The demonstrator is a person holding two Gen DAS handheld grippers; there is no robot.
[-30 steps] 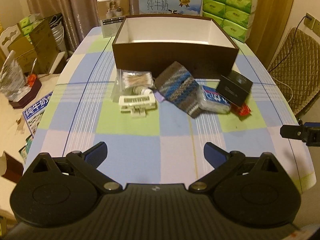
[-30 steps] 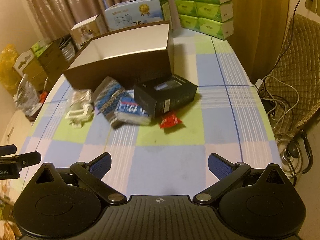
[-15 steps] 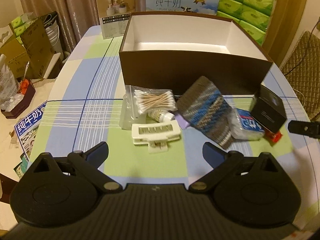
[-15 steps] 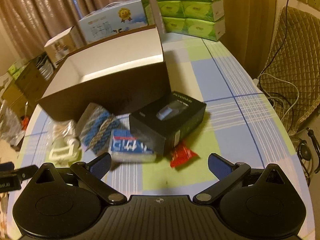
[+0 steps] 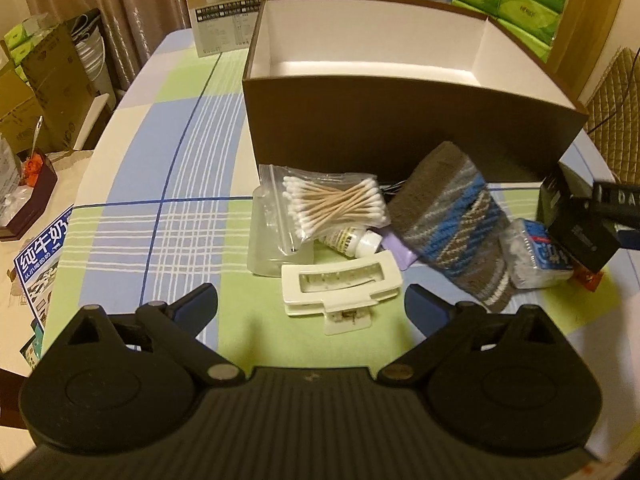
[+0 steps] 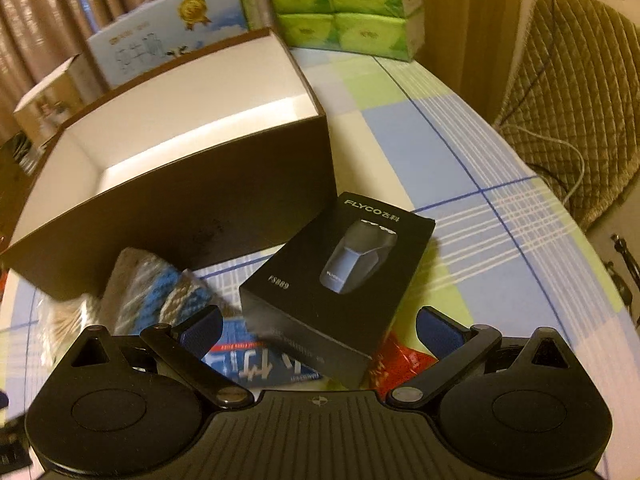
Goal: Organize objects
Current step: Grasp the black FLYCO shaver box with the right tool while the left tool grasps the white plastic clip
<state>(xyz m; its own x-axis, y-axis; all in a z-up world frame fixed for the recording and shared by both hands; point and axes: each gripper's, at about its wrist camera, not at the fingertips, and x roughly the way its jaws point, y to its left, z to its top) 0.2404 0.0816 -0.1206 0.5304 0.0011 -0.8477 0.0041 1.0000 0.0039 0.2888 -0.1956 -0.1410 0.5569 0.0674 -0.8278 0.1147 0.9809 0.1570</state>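
Observation:
A brown box with a white inside (image 5: 400, 128) (image 6: 180, 216) stands open on the checked tablecloth. In front of it lie a bag of cotton swabs (image 5: 332, 204), a white hair clip (image 5: 340, 284), a small tube (image 5: 352, 240), a knitted pouch (image 5: 452, 220) (image 6: 156, 292), a tissue pack (image 5: 536, 256) (image 6: 256, 364), a red packet (image 6: 400, 360) and a black shaver box (image 5: 576, 220) (image 6: 340, 284). My left gripper (image 5: 310, 310) is open, its fingers on either side of the hair clip's near end. My right gripper (image 6: 320, 328) is open around the near corner of the shaver box.
Green tissue packs (image 6: 344, 8), a blue milk carton (image 6: 168, 48) and a white carton (image 5: 224, 12) stand behind the brown box. A quilted chair (image 6: 572, 120) sits past the table's right edge. Cardboard boxes (image 5: 44, 80) are stacked left of the table.
Both grippers have moved forward and lower toward the items. The hair clip now lies between the left fingers, and the shaver box between the right fingers. Both stay open.

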